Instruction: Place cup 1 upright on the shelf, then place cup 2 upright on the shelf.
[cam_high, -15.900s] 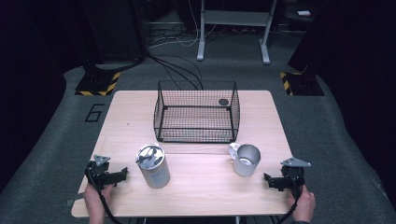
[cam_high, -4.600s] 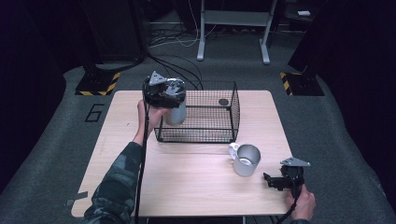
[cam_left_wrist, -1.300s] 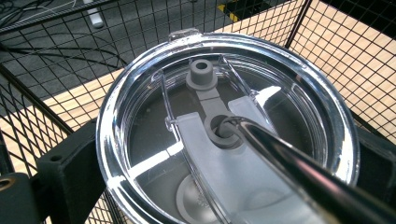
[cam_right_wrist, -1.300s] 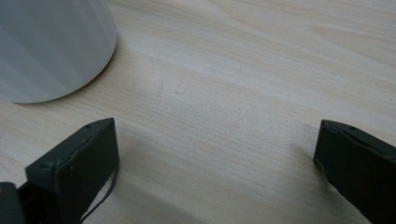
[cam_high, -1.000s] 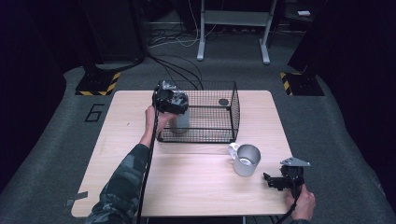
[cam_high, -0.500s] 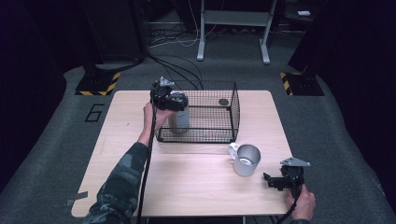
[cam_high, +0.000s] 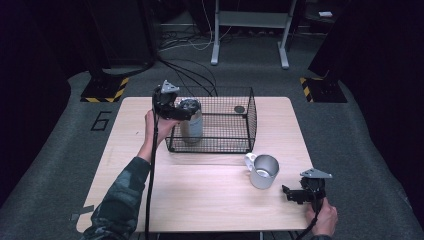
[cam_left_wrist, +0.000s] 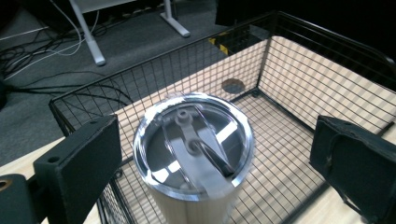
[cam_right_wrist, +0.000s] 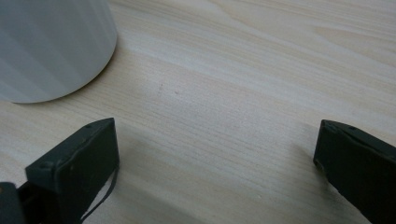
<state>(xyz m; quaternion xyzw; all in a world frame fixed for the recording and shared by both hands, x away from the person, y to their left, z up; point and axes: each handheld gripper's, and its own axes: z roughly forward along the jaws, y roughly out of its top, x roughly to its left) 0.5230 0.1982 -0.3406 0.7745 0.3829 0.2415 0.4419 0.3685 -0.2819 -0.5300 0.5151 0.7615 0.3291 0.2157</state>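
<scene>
A steel tumbler (cam_high: 192, 126) with a clear lid stands upright inside the left end of the black wire basket (cam_high: 250, 116). My left gripper (cam_high: 179, 107) hovers at the basket's left rim, level with the lid. In the left gripper view the tumbler (cam_left_wrist: 194, 149) sits between the two wide-apart jaws of the left gripper (cam_left_wrist: 217, 165), with a gap on each side. A grey metal mug (cam_high: 263, 171) stands on the table in front of the basket. The right gripper (cam_high: 291, 193) rests open on the wood just right of the mug (cam_right_wrist: 51, 46), nothing between the jaws of that gripper (cam_right_wrist: 219, 172).
A small dark round disc (cam_high: 239, 109) lies on the basket floor at its far right corner. The wooden table (cam_high: 200, 200) has bare room at the front left. Cables and a stand's legs lie on the floor behind the table.
The left gripper has shifted a little left and off the tumbler's top, and its jaws now stand apart. The tumbler stays upright in the basket. The right gripper has not moved.
</scene>
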